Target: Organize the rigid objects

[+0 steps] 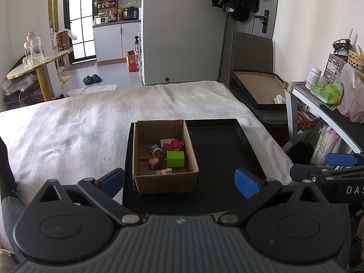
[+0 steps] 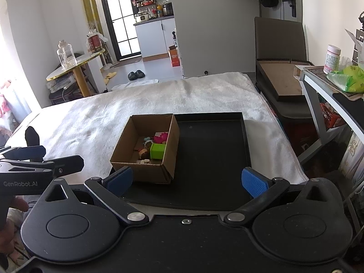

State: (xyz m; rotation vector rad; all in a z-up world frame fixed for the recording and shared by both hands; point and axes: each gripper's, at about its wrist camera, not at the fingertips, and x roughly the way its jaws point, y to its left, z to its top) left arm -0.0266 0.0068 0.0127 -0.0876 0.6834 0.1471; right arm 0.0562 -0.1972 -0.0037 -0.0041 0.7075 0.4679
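Blue rubber pads tip both grippers. Left gripper: fingers spread wide, nothing between them, held low above the near edge of the flat black rectangular tray. Right gripper: fingers likewise spread wide and empty, held over the tray's near edge. Each gripper shows at the edge of the other's view, side by side and apart.

The tray lies on a white fluffy blanket covering a bed. An open brown cardboard box stands on the left part of the tray, its far right corner against the tray's back rim. The right part of the tray is bare black surface.

Inside the box, toward its near right side:
- bright green plastic cube-shaped block, against the right wall
- pink flower-shaped toy, just behind the green block
- small brown-haired figurine, left of the green block, touching or nearly so
- small teal and brown toy, behind the figurine; details too small to tell
- pale beige small piece, at the near wall

Beyond the bed: round gold-edged side table with a clear glass jar on it, left. A dark chair stands right of the bed.
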